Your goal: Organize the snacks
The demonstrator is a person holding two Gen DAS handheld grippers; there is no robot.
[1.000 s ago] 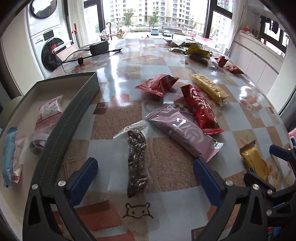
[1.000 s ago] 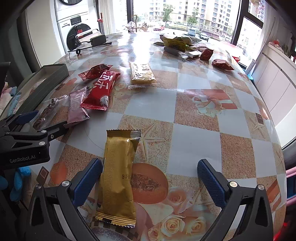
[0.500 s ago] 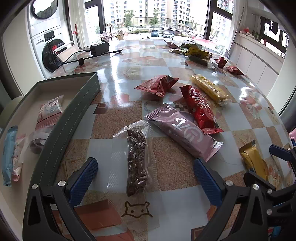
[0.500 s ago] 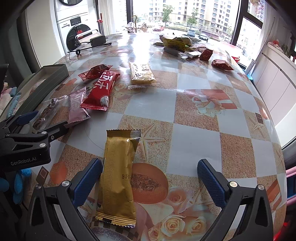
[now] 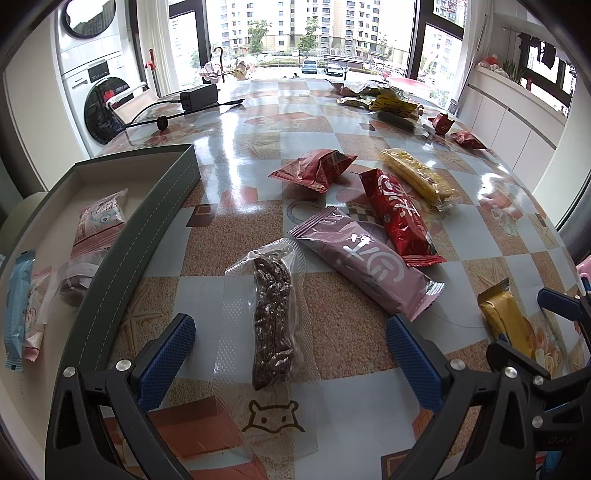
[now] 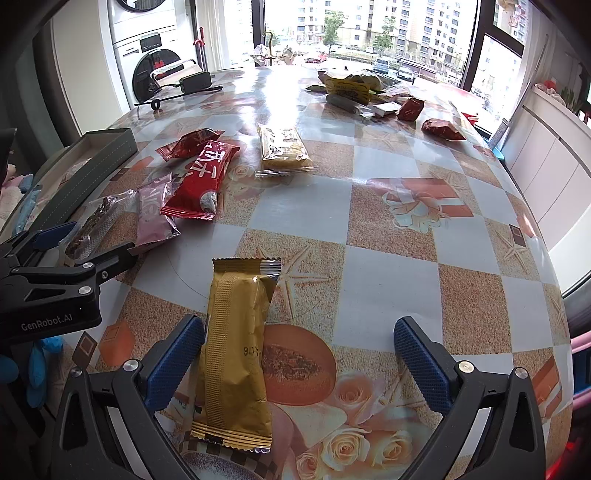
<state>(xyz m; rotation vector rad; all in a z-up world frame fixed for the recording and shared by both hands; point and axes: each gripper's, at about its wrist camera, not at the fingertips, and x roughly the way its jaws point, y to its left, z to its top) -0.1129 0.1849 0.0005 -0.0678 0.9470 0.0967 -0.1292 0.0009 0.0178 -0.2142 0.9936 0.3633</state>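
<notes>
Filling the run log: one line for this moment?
left gripper: open, over clear-wrapped dark bar | right gripper: open, at gold packet | tray: partly filled

A patterned round table (image 5: 258, 122) stood in a daylit room, with a washing machine (image 5: 99, 92) at left, tall windows (image 6: 369, 29) beyond, and white cabinets (image 5: 517, 122) at right.

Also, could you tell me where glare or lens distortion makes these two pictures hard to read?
Left wrist view: window glare streaks the table beside the tray, the windows are blown out, and fisheye bends the tray wall. The clear nut pack stays sharp. Right wrist view: glare washes the far table near the yellow bag; the gold bar reads clearly, edges curve.
</notes>
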